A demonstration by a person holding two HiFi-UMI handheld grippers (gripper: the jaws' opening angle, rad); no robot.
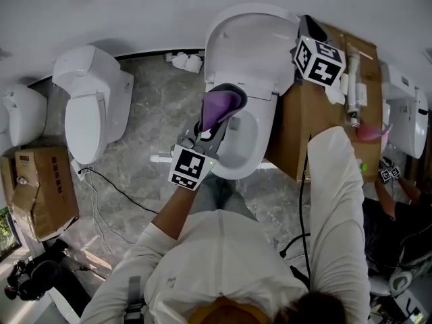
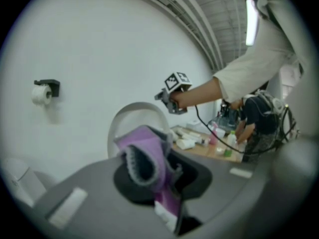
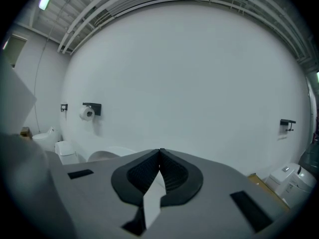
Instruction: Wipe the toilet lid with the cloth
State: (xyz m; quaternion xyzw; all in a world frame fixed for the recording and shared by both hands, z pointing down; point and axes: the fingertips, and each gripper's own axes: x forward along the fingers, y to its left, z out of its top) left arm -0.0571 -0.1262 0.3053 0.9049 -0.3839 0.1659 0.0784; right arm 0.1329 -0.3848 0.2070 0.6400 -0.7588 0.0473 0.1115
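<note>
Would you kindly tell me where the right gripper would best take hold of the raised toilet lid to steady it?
Probably its thin right rim, approached from the right: the toilet lid stands open, that edge faces the right gripper, and only the rim looks thin enough for two jaws. They are shut now, so must open first.

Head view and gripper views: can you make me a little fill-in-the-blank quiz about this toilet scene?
The left gripper is shut on a cloth coloured ____.
The right gripper holds nothing; its jaws are ____.
The toilet lid stands ____, not lowered over the bowl.
The roll on the wall holder is toilet ____.
Missing words: purple; shut; raised; paper.
</note>
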